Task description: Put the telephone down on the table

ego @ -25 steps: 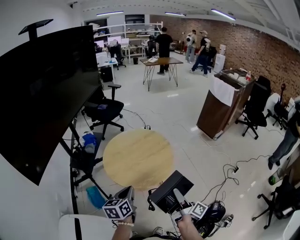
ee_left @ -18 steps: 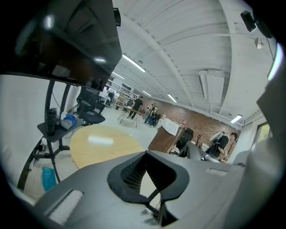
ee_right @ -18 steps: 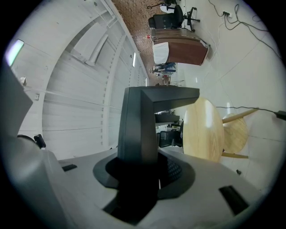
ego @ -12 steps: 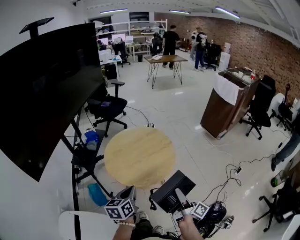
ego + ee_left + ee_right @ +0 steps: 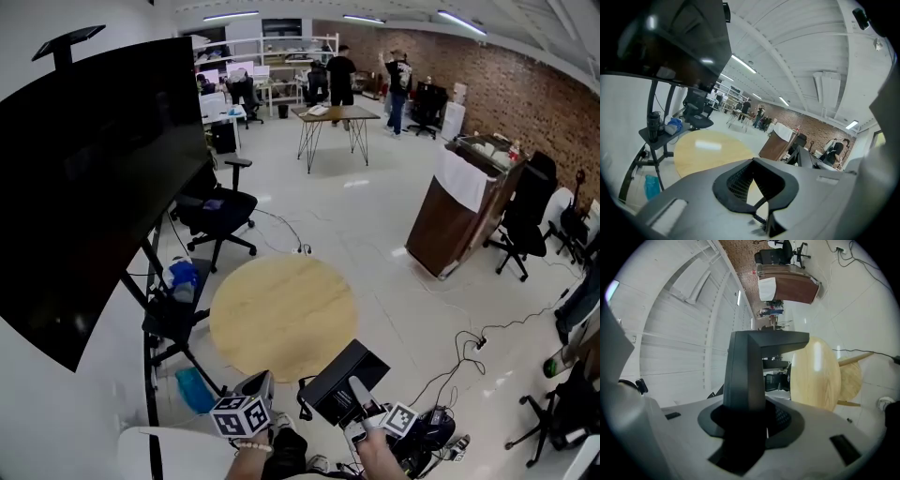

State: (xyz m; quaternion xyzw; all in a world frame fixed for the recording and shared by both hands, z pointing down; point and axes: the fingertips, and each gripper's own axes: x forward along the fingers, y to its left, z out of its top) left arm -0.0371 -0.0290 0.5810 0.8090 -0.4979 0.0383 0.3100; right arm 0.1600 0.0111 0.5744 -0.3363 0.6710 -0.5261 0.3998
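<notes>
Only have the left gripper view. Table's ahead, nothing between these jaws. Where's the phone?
Observer: In the right gripper, whose jaws are clamped on the black telephone.
Operator: On the table yet?
Observer: No. The head view shows it held in the air at the near edge of the round wooden table.
Operator: Where's my gripper relative to it?
Observer: The left gripper is beside the telephone on its left, not touching it.

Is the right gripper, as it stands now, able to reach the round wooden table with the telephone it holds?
Probably yes. The right gripper, jaws closed on the black telephone, hangs close to the near edge of the round table. The table top looks bare, and nothing stands between them.
</notes>
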